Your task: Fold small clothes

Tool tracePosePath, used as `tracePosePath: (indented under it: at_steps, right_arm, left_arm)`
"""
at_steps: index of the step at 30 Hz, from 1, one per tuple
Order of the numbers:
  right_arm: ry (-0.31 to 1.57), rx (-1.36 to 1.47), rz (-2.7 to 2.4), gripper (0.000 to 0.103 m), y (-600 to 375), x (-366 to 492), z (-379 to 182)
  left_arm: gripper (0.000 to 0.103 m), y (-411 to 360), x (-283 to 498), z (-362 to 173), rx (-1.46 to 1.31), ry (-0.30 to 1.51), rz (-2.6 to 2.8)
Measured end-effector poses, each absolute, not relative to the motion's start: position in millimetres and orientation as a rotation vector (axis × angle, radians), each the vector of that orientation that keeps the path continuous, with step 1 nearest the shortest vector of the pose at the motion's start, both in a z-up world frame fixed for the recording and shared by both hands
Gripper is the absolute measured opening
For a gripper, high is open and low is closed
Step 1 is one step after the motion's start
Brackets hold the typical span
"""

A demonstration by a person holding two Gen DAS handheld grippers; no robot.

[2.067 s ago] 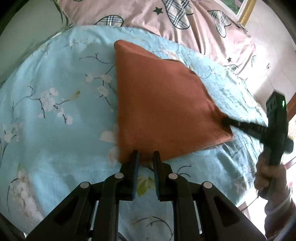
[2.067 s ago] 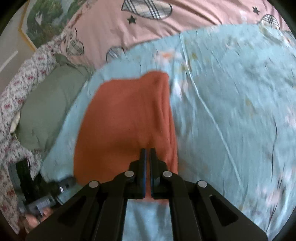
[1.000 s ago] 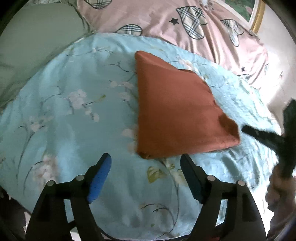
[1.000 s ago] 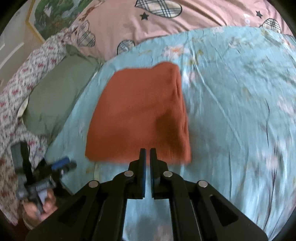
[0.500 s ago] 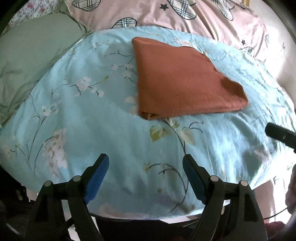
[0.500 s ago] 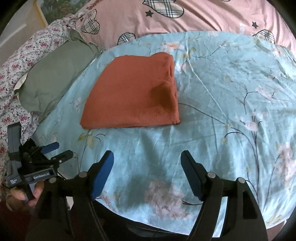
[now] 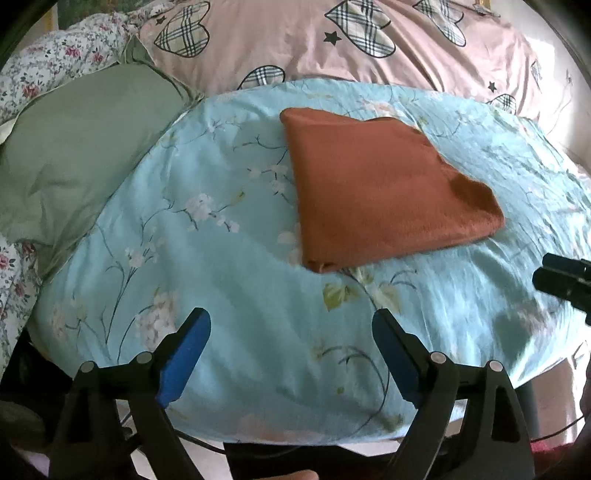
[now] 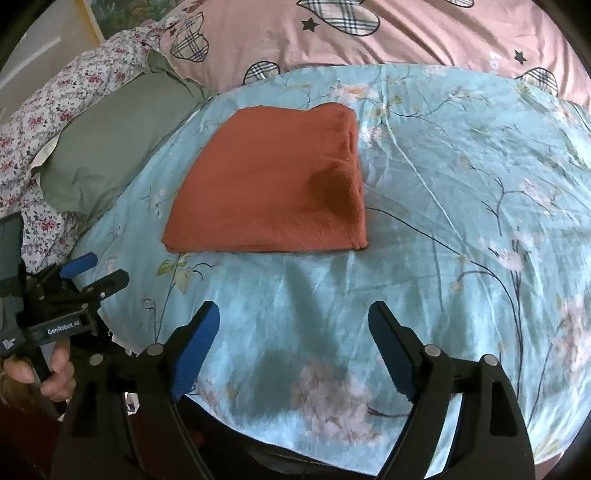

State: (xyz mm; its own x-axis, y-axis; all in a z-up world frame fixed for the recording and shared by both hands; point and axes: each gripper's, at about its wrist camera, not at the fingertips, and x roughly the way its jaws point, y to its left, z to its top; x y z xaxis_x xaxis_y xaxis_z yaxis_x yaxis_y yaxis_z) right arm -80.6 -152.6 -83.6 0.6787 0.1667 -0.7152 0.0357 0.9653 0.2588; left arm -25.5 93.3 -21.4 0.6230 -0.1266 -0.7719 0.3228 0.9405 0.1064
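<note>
A rust-orange cloth [image 7: 384, 192] [image 8: 273, 184] lies folded into a flat squarish pad on the light blue floral sheet [image 7: 229, 258] [image 8: 443, 206]. My left gripper [image 7: 291, 332] hangs over the near part of the sheet, well short of the cloth, its jaws opening with nothing between the blue pads. My right gripper [image 8: 293, 325] is likewise back from the cloth's near edge, jaws opening and empty. In the right wrist view the left gripper [image 8: 96, 273] shows at the far left, held by a hand [image 8: 40, 373]. The right gripper's finger [image 7: 561, 277] pokes in at the left wrist view's right edge.
A grey-green pillow [image 7: 74, 147] [image 8: 110, 140] lies left of the sheet. A pink quilt with plaid hearts [image 7: 332, 40] [image 8: 369, 33] runs along the back. A small-flowered fabric [image 8: 55, 107] sits at far left. The bed's near edge drops off below both grippers.
The right gripper went from shut at the cloth's near edge to wide open. Both grippers drew back from the cloth, which now lies flat and farther off in both views.
</note>
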Motion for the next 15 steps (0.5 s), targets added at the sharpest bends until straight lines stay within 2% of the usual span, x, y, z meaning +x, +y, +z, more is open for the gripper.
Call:
tracePosePath:
  at_steps: [15]
  right_arm:
    - [0.843,0.226,0.102,0.092,-145,-66,-86]
  left_arm:
    - [0.091,85,0,-25,0.298,0.879,-0.168]
